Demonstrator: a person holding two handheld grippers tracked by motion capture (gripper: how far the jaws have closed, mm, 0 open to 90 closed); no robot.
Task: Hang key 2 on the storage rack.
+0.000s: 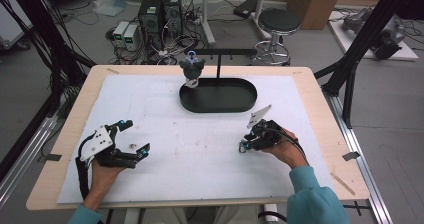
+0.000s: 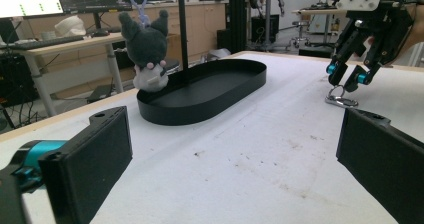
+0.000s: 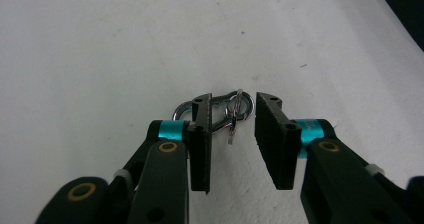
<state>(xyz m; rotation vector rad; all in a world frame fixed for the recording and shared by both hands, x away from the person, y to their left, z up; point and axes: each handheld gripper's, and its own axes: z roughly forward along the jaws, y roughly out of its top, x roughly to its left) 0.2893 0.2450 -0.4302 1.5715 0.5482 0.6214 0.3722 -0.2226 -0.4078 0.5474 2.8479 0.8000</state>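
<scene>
On the bench | right hand-held gripper (image 3: 232, 136) sat spread around the key ring (image 3: 235, 111), not clamped yet | left hand-held gripper (image 1: 134, 137) idle, released | lifting still left, I'd guess

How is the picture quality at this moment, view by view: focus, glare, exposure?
High view: even light, soft detail, the left claw and right claw small. Left gripper view: near jaws blurred, plush toy and black tray fairly sharp, monitor blown out. Right gripper view: white mat overexposed, metal clip glinting, corner dark.
</scene>
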